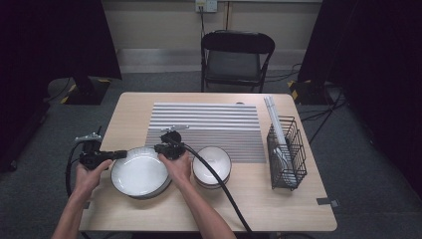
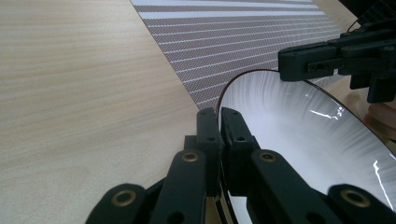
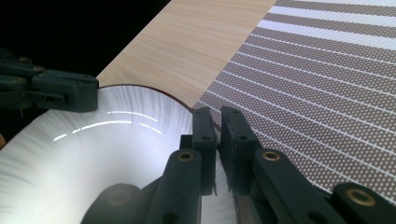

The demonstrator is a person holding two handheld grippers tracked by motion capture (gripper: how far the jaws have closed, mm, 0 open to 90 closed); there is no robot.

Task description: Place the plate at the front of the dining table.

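Both jaws of the left hand-held gripper (image 2: 219,116) pinch the large white plate (image 1: 141,173) at its 9 o'clock rim; the right hand-held gripper (image 3: 217,114) pinches its 2 o'clock rim, low on the desk (image 1: 129,107).

Light wood table (image 1: 219,209) carries everything. Striped grey placemat (image 1: 209,127) lies flat across its far-centre part. Large white bowl (image 1: 141,173) is at near left, its far edge over the mat's near-left corner; probably resting on the table, hard to confirm. Smaller white bowl (image 1: 212,166) just right of it. Black wire rack (image 1: 286,152) stands at right.
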